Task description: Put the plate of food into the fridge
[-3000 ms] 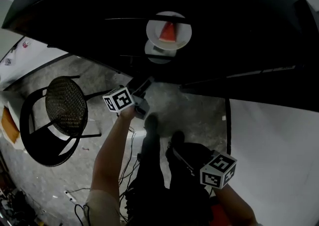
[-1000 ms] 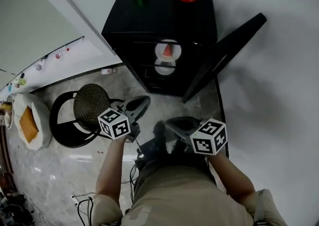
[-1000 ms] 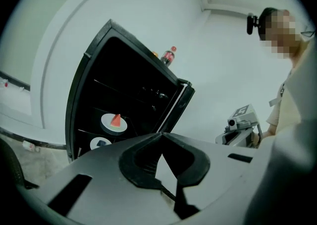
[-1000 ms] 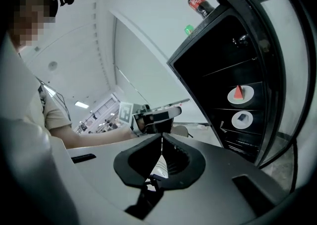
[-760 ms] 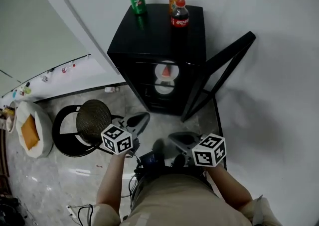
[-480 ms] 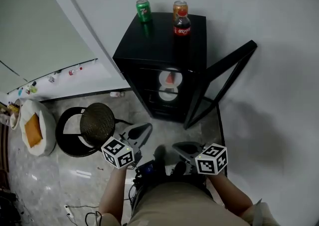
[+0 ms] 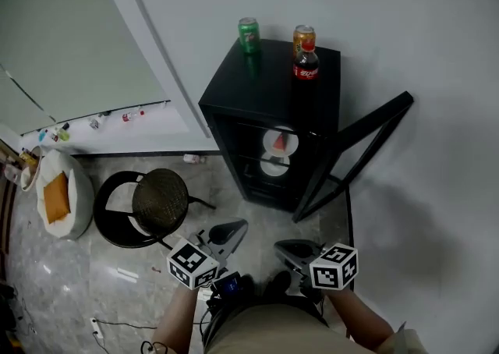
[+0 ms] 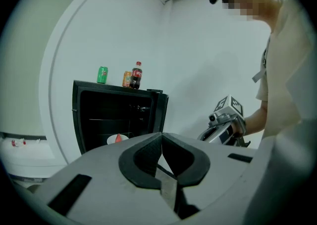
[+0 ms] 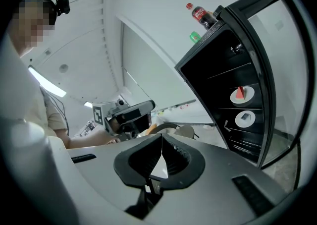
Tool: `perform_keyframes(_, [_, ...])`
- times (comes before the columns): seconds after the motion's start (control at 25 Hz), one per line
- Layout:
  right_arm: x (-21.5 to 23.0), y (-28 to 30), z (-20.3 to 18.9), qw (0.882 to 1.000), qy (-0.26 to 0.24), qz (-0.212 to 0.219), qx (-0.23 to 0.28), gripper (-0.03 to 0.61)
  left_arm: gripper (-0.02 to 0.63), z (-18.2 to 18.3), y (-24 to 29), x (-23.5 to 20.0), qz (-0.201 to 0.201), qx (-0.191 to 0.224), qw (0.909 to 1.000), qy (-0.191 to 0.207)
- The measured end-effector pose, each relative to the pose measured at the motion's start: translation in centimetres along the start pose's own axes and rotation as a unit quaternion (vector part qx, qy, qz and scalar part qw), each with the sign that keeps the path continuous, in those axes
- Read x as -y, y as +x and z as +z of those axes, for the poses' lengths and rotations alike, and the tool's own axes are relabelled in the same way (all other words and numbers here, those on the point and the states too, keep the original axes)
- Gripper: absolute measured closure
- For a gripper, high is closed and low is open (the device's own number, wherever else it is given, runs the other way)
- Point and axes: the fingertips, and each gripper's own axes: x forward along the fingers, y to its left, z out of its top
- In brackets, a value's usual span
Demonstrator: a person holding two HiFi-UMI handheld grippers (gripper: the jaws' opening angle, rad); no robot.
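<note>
The white plate with a red wedge of food rests on an upper shelf inside the black fridge, whose door stands open to the right. A second white plate lies on the shelf below. My left gripper and right gripper are both shut and empty, held side by side well short of the fridge. From the left gripper view, its jaws meet below the fridge and plate. In the right gripper view, the shut jaws point left of the plate.
A green can, an orange can and a cola bottle stand on the fridge top. A black round chair is left of the fridge. A white cushion with an orange item lies at far left. White wall behind.
The view has pulled back and up from the fridge, which now looks smaller and farther. Both grippers have come back toward the body, still shut and empty. The plate stays on its shelf.
</note>
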Motion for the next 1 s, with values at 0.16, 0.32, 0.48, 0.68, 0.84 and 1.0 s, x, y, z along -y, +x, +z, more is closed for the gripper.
perform_keyframes(0.16, [-0.7, 0.8, 0.4, 1.000, -0.004, -0.002, 0.004, 0.555, 0.604, 1.0, -0.6, 0.7, -0.010, -0.004, 0.9994, 0.032])
perform_keyframes(0.32, [-1.7, 1.7, 1.3, 1.000, -0.018, -0.008, 0.009, 0.555, 0.604, 2.4, -2.6, 0.6, -0.017, 0.022, 0.9990, 0.034])
perform_keyframes(0.48, [-2.8, 2.8, 2.1, 0.999, -0.025, -0.020, 0.010, 0.555, 0.604, 2.7, -4.9, -0.1, -0.019, 0.036, 0.9984, 0.040])
perform_keyframes(0.68, [-6.0, 4.8, 2.2, 0.998, -0.049, -0.028, 0.004, 0.557, 0.603, 2.4, -8.9, -1.8, -0.012, 0.052, 0.9977, 0.041])
perform_keyframes(0.84, [-8.9, 7.1, 2.2, 0.997, -0.072, -0.020, 0.000, 0.557, 0.603, 2.6, -12.2, -3.1, -0.011, 0.081, 0.9964, 0.020])
perform_keyframes(1.0, [-12.3, 10.2, 2.0, 0.996, -0.090, -0.011, 0.013, 0.557, 0.604, 2.9, -16.5, -4.0, -0.025, 0.118, 0.9926, -0.012])
